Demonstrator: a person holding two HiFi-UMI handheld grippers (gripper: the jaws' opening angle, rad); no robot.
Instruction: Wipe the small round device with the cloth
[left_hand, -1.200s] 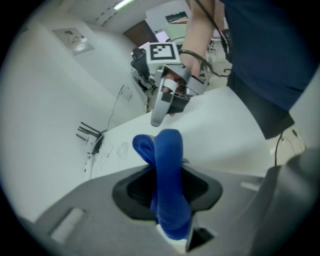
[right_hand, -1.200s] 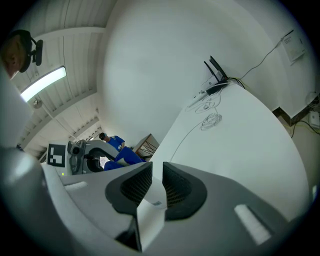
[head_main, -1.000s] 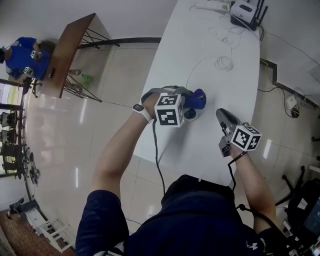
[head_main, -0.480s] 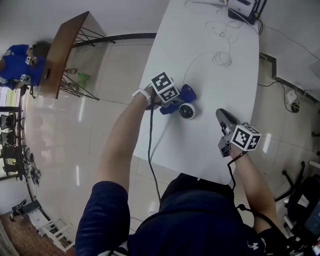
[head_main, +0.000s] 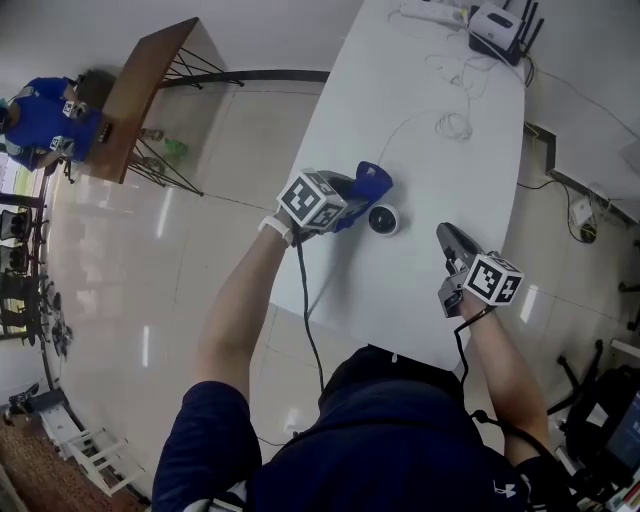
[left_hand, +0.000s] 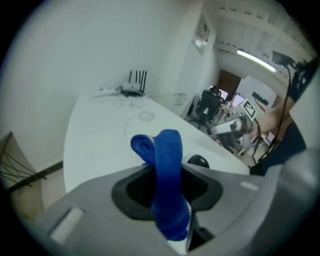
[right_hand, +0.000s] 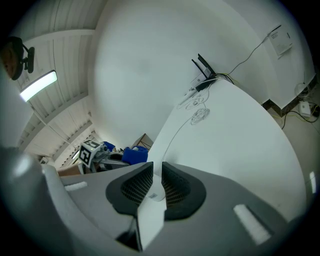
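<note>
The small round white device (head_main: 383, 220) with a dark lens sits on the white table (head_main: 430, 100). My left gripper (head_main: 355, 195) is shut on a folded blue cloth (head_main: 367, 183), which sticks out past the jaw tips just up and left of the device, apart from it. In the left gripper view the cloth (left_hand: 167, 150) stands up between the jaws, and the device (left_hand: 198, 161) peeks over the right jaw. My right gripper (head_main: 446, 233) hovers to the right of the device. Its jaws (right_hand: 156, 177) leave only a narrow slit, with nothing gripped.
A router (head_main: 497, 22) and a power strip (head_main: 420, 12) lie at the table's far end, with a thin cable coil (head_main: 452, 125) trailing toward the device. Left of the table stands a brown desk (head_main: 140, 90), with a person in blue (head_main: 40, 115) beyond it.
My left gripper has rolled and pulled back to the left with the cloth, off the device, which now lies uncovered. The right gripper has stayed put.
</note>
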